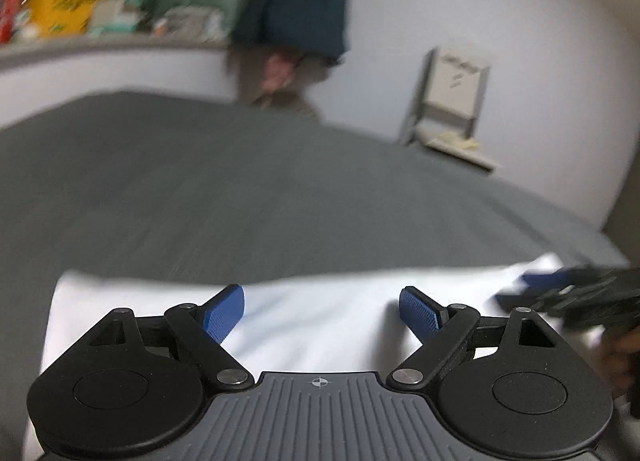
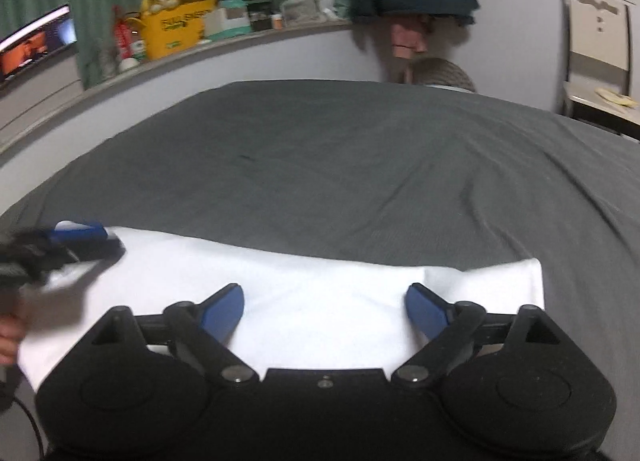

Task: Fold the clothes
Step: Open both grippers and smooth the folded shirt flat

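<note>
Left gripper (image 1: 322, 311) and right gripper (image 2: 324, 307) both spread wide over white cloth (image 2: 320, 301), nothing pinched, cloth folded flat just below and ahead of blue pads (image 1: 224, 313) on grey bed (image 2: 320, 161), grippers side by side.

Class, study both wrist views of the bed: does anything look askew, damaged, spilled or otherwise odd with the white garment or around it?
Nothing stands out. The white garment lies flat in a neat band on the grey bedsheet, with no spill or tear visible. The sheet shows only light wrinkles.
</note>
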The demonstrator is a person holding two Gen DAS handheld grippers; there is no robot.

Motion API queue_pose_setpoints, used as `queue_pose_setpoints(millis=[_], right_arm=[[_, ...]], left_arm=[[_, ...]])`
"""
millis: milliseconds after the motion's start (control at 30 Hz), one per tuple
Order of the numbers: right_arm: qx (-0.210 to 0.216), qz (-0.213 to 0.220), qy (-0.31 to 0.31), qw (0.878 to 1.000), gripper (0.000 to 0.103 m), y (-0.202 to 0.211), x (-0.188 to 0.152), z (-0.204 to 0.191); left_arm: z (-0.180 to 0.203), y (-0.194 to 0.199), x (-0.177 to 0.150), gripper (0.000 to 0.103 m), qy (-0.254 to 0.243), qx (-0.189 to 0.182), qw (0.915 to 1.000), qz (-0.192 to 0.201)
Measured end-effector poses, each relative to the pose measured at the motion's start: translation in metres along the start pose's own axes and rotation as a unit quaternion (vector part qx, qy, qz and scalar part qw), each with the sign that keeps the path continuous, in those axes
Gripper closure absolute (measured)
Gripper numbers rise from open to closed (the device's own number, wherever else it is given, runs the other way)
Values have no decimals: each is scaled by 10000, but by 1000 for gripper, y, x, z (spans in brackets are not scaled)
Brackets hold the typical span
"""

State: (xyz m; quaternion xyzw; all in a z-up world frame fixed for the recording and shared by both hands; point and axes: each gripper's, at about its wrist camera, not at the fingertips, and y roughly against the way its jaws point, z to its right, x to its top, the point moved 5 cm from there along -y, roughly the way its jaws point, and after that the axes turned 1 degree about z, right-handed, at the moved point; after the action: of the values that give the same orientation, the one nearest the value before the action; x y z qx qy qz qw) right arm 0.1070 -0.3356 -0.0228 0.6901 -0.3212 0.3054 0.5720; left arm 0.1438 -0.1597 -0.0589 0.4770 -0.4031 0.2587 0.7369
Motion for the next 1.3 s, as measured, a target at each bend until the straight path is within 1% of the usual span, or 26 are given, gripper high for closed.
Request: queue_pose_setpoints(millis=[67, 100, 167, 200, 267, 333, 367, 400, 467, 533, 567, 600, 633, 667, 733, 767, 800, 833, 900, 967, 1067, 1167, 1233, 1300], right_arm=[[88, 6, -57, 9999, 3, -5, 3, -3], [92, -1, -6, 10000, 2, -7, 4, -6], [8, -40, 150, 9999, 1, -7, 4, -10], [-20, 25, 184, 9998, 1, -3, 6, -12], [-29, 328, 161, 9993, 1, 9, 13, -15], [-150, 796, 168, 9966, 0, 21, 20, -13], [-257, 986, 176, 9946, 0, 25, 22, -10], [-397, 1009, 153, 9940, 0, 25, 22, -5], [-681, 865, 48, 9939, 0, 21, 21, 4], [-849, 512, -140, 9950, 0, 12, 15, 15], [-907, 334, -204, 9951, 0, 7, 11, 19], [-963, 178, -251, 9949, 0, 2, 8, 21], [-966, 96, -307, 9948, 0, 0, 6, 24], [-923, 102, -366, 9950, 0, 1, 6, 26], [-908, 122, -443, 9948, 0, 4, 8, 30], [-919, 142, -469, 9946, 0, 6, 8, 31], [-919, 157, -500, 9944, 0, 8, 9, 32], [-908, 166, -537, 9943, 0, 8, 9, 34], [-884, 152, -593, 9942, 0, 9, 9, 36], [-872, 151, -606, 9942, 0, 8, 9, 38], [-860, 184, -666, 9939, 0, 8, 11, 43], [-870, 191, -733, 9933, 0, 10, 12, 46], [-876, 185, -717, 9934, 0, 11, 12, 47], [-888, 176, -709, 9934, 0, 12, 12, 48]], left_arm=[[-10, 2, -6, 16, 247, -177, 9994, 185], [-13, 3, -7, 16, 346, -186, 9991, 187], [-15, 1, -8, 16, 348, -180, 9990, 192], [-14, 0, -7, 16, 303, -149, 9993, 174], [-9, 0, -6, 16, 176, -24, 9998, 124], [0, 3, -1, 16, 63, 211, 9996, 187], [6, 6, 3, 16, 65, 195, 9994, 284], [13, 8, 7, 16, 66, 179, 9991, 381], [30, 10, 13, 16, 54, 78, 9988, 478], [49, 4, 16, 16, -33, -35, 9989, 463], [58, -3, 17, 16, -139, -29, 9989, 455], [64, -4, 19, 16, -240, 20, 9988, 430], [69, -12, 20, 16, -346, 166, 9986, 352], [74, -19, 22, 16, -449, 325, 9981, 262], [71, -32, 22, 16, -575, 774, 9953, -74], [69, -35, 19, 16, -501, 840, 9949, -244], [66, -38, 17, 13, -427, 898, 9943, -393], [65, -39, 18, 7, -352, 915, 9944, -400], [62, -39, 20, 7, -223, 956, 9943, -412], [67, -31, 24, 7, -368, 1118, 9923, -376], [72, -9, 28, 7, -640, 1573, 9854, -113], [76, -2, 18, 7, -808, 1789, 9803, -220], [79, -6, 11, 6, -952, 1847, 9777, -305], [83, 0, 14, 6, -937, 1899, 9770, -265]])
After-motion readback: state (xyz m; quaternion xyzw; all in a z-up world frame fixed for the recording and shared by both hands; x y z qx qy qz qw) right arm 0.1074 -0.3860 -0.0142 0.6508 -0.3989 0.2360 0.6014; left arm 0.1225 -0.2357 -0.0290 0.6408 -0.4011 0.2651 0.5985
